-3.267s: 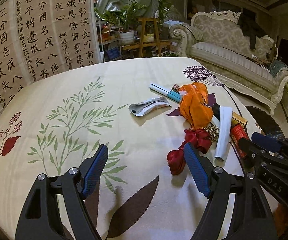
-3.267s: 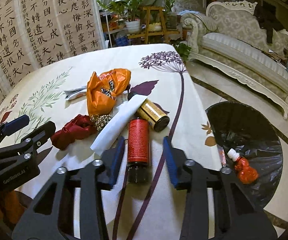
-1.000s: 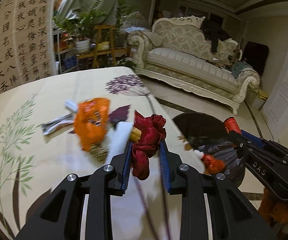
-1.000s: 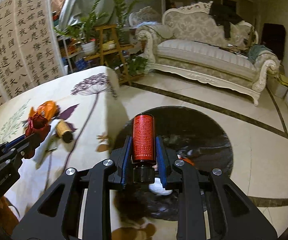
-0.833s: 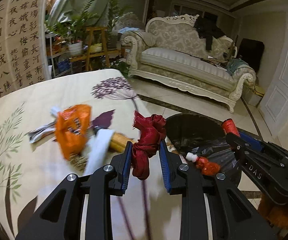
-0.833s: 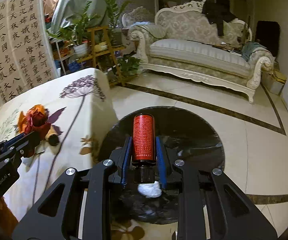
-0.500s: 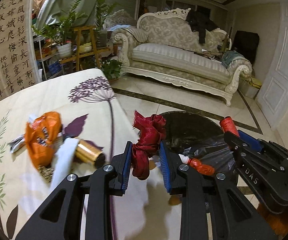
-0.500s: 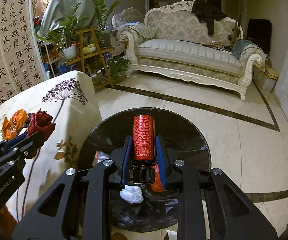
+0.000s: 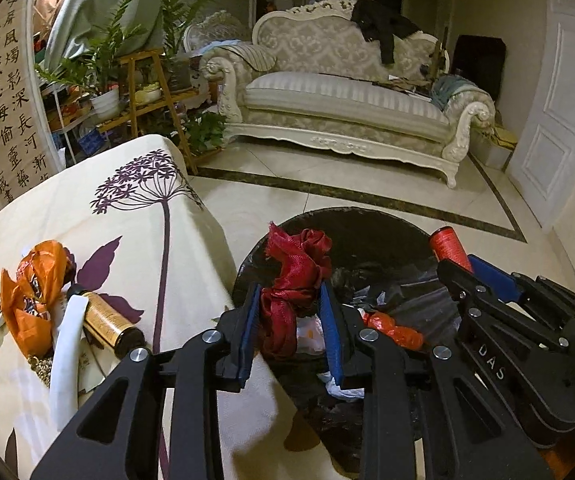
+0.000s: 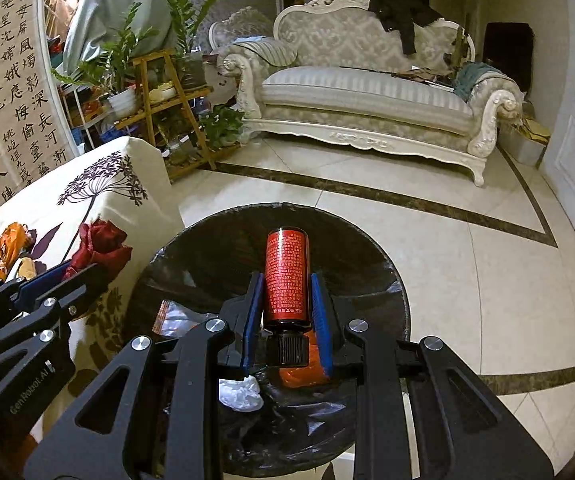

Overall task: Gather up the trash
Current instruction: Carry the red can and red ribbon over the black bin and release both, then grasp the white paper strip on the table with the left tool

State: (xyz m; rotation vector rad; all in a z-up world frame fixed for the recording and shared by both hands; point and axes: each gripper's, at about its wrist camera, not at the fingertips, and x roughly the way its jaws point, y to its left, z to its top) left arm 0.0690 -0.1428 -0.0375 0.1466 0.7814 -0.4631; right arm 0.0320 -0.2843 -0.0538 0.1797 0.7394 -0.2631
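My left gripper point(image 9: 289, 304) is shut on a crumpled red ribbon point(image 9: 295, 280) and holds it at the near rim of the black-lined trash bin point(image 9: 367, 232). My right gripper point(image 10: 287, 300) is shut on a red bottle with a black cap point(image 10: 286, 276) and holds it over the bin point(image 10: 367, 264). The right gripper also shows in the left wrist view point(image 9: 463, 268), and the left gripper with the ribbon point(image 10: 99, 242) shows in the right wrist view. Red and white trash point(image 9: 391, 328) lies inside the bin.
The table with a floral cloth point(image 9: 135, 216) stands left of the bin and bears an orange bag point(image 9: 31, 292), a gold can point(image 9: 107, 320) and a white paper roll point(image 9: 67, 344). A sofa point(image 9: 347, 100) and a plant shelf point(image 9: 147, 92) stand beyond on tiled floor.
Both grippers have moved right, off the table and over the bin, each still holding its item. The table's trash has slid to the left of view.
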